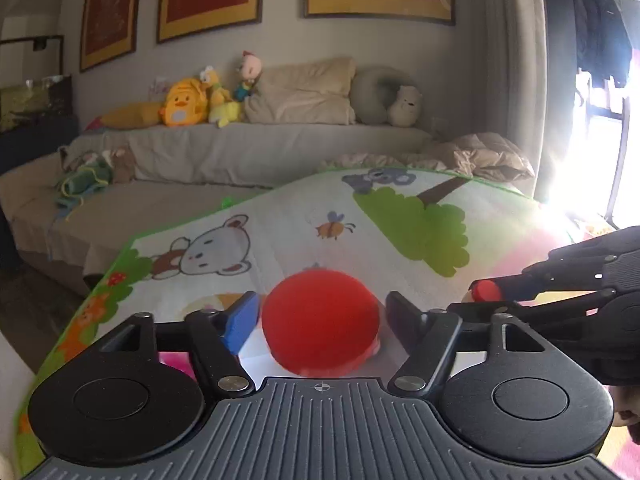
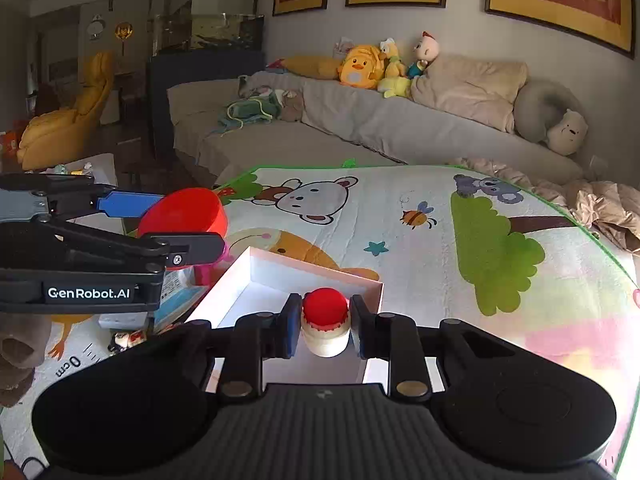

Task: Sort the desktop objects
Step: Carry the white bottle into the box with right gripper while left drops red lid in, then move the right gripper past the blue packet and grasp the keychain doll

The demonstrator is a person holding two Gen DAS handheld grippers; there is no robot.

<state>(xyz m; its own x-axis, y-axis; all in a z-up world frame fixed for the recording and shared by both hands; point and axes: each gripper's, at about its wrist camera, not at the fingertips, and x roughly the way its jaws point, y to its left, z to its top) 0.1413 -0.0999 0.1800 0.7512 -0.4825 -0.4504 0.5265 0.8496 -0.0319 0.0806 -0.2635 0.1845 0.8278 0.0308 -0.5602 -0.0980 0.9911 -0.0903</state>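
Note:
My left gripper (image 1: 322, 300) stands over the cartoon play mat (image 1: 288, 216). A round red bowl-like object (image 1: 320, 320) sits between its blue-padded finger and its black finger. It looks blurred, and thin slivers of light show on both sides, so the pads are not pressing on it. From the right wrist view, the left gripper (image 2: 188, 222) and the red object (image 2: 184, 210) appear at the left. My right gripper (image 2: 325, 306) is shut on a small white bottle with a red cap (image 2: 325, 322), above an open white box (image 2: 316, 272). In the left wrist view, the right gripper (image 1: 470, 296) comes in from the right.
Under the left gripper lie a blue-and-white packet (image 2: 176, 292), something pink (image 2: 208, 272) and small figures (image 2: 124, 338). A brown soft item (image 2: 20, 352) lies at the near left. The green mat edge (image 2: 360, 166) faces a grey sofa (image 2: 360, 128) with plush toys.

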